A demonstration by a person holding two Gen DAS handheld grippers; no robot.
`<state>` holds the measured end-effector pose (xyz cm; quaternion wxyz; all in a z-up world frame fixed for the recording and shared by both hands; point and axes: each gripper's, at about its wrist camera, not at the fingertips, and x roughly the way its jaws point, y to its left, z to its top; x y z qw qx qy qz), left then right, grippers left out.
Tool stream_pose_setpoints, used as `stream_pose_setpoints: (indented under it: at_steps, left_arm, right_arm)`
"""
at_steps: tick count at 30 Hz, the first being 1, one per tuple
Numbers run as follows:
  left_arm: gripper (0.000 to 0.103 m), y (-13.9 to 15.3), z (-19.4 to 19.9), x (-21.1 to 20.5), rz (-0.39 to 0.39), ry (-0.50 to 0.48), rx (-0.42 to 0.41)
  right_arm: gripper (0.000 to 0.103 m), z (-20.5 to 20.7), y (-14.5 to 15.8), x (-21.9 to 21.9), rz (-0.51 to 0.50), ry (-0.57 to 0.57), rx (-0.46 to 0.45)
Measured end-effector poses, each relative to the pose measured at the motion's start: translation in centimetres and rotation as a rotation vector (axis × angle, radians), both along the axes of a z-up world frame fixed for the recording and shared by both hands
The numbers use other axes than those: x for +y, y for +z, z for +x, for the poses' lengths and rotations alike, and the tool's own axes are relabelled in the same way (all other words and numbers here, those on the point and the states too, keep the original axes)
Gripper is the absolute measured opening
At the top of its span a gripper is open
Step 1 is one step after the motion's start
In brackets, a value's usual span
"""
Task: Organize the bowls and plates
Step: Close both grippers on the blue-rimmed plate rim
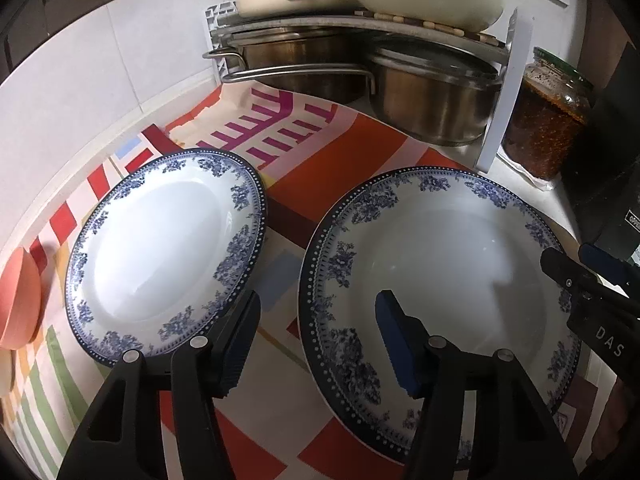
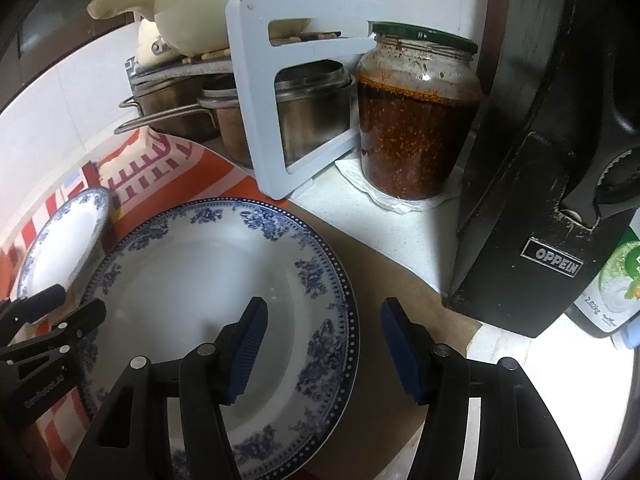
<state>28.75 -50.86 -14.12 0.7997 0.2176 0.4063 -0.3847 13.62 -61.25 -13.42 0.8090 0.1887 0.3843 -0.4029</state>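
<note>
While both grippers hover open, large plate (image 1: 440, 248) lies beneath them

White counter (image 2: 400, 236) under patterned cloth (image 1: 340, 160)

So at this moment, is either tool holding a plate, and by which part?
Nothing is held. The left tool and right tool stand open over opposite rims of the large blue-and-white floral plate.

Pink bowl (image 1: 18, 300) cut by left edge; green-labelled bottle (image 2: 616, 280) by right.
</note>
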Motion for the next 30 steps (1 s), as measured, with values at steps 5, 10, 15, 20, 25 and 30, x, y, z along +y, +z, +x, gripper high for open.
stream_pose_setpoints:
  at_steps: [5, 10, 15, 20, 25, 30]
  left_arm:
    - [0.054, -0.4, 0.1, -0.6, 0.004, -0.004, 0.006]
    - [0.049, -0.8, 0.4, -1.0, 0.004, -0.004, 0.030]
    - [0.046, -1.0, 0.6, -1.2, -0.009, -0.011, 0.052]
    - [0.042, -1.1, 1.0, -1.4, -0.023, -0.011, 0.080]
    - [0.037, -1.1, 1.1, -1.3, -0.022, -0.004, 0.071]
    - [0.037, -1.0, 1.2, -0.9, -0.020, 0.009, 0.072]
  right_arm:
    - [0.057, 0.3, -0.6, -0.6, 0.008, 0.000, 0.003]
    - [0.050, 0.7, -1.0, -1.0, 0.025, 0.011, 0.009]
    - [0.044, 1.1, -1.3, -1.2, 0.031, 0.019, 0.015]
    - [0.040, 1.4, -1.4, -1.4, 0.028, 0.015, 0.024]
    - [0.038, 1.6, -1.3, -1.4, 0.025, 0.015, 0.036]
    - [0.037, 1.6, -1.1, -1.2, 0.025, 0.017, 0.041]
